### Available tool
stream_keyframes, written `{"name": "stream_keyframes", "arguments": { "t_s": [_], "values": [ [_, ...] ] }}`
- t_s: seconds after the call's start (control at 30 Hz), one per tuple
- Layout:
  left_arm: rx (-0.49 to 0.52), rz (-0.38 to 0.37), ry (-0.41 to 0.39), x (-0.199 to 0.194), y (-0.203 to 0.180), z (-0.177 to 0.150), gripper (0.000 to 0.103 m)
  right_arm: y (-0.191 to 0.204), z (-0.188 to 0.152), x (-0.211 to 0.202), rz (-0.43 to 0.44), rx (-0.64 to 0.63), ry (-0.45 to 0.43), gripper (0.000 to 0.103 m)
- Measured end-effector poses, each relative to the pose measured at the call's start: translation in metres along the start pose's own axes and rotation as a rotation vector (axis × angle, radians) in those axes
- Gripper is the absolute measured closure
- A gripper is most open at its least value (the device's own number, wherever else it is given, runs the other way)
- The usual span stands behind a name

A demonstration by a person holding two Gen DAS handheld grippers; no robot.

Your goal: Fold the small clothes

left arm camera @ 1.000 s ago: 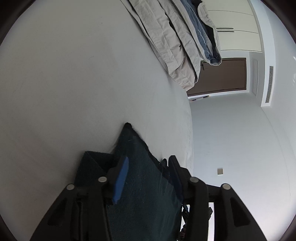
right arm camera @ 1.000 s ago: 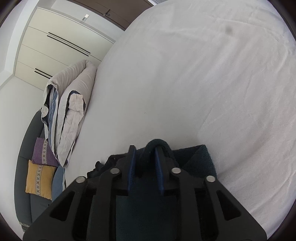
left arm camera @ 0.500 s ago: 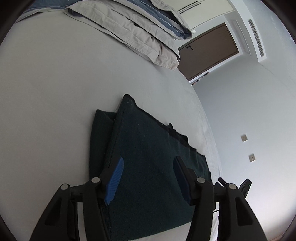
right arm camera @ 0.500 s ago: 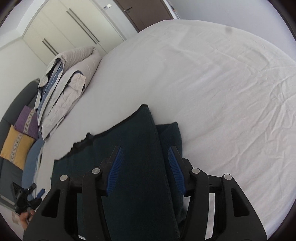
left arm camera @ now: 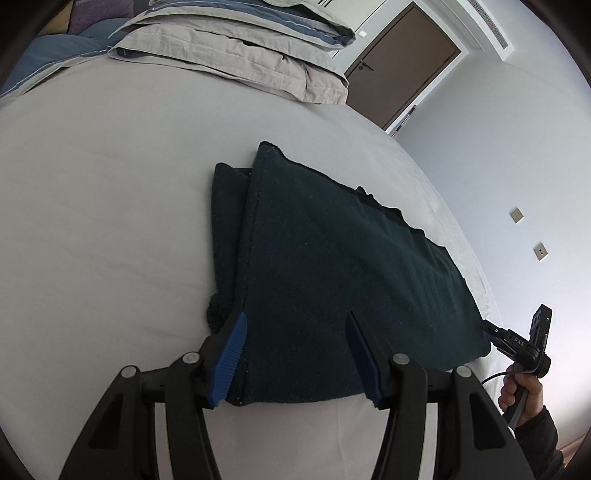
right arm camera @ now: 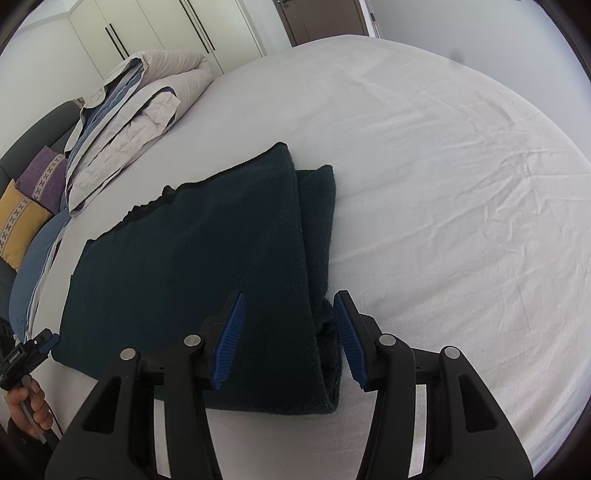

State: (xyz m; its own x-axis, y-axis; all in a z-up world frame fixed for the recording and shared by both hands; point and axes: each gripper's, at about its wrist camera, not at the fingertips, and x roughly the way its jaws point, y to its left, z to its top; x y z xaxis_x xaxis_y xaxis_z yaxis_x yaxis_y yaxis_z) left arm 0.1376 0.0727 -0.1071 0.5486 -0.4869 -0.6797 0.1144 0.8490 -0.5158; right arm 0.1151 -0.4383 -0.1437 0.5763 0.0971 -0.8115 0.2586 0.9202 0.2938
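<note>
a: a dark green folded garment lies flat on the white bed, its near edge just ahead of both tools.

b: and the left gripper?

a: its blue-padded fingers are spread wide and grip nothing; they sit over the garment's near left corner, where a narrower lower layer shows along the side at 9 o'clock.

b: the other one?

a: the right gripper is likewise spread, fingers apart and empty, straddling the near right corner of the garment. a folded strip runs along the edge at 3 o'clock.

b: anything else on the bed?

a: a heap of beige and blue bedding at 12 o'clock in the left wrist view, well apart from the garment. the right wrist view shows it at 10 o'clock, with purple and yellow cushions beside it. a brown door stands beyond, and white wardrobe doors at 11 o'clock.
</note>
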Motion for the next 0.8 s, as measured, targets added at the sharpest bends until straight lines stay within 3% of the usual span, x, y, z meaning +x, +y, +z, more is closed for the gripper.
{"name": "stream_keyframes", "arguments": {
  "t_s": [0.17,0.3,0.47,0.8],
  "values": [
    [-0.003,0.03,-0.017,0.0,0.002,0.002,0.052,0.002,-0.01,-0.003,-0.005,-0.023,0.005,0.068],
    [0.002,0.075,-0.059,-0.007,0.003,0.003,0.053,-0.001,-0.011,-0.008,-0.004,-0.021,-0.004,0.068],
    [0.029,0.087,-0.036,0.002,0.001,0.001,0.053,-0.001,-0.007,-0.001,-0.005,-0.021,0.025,0.068],
    [0.162,0.196,-0.052,0.003,-0.017,-0.01,0.079,0.001,-0.007,-0.005,-0.064,-0.045,0.009,0.068]
  ]
}}
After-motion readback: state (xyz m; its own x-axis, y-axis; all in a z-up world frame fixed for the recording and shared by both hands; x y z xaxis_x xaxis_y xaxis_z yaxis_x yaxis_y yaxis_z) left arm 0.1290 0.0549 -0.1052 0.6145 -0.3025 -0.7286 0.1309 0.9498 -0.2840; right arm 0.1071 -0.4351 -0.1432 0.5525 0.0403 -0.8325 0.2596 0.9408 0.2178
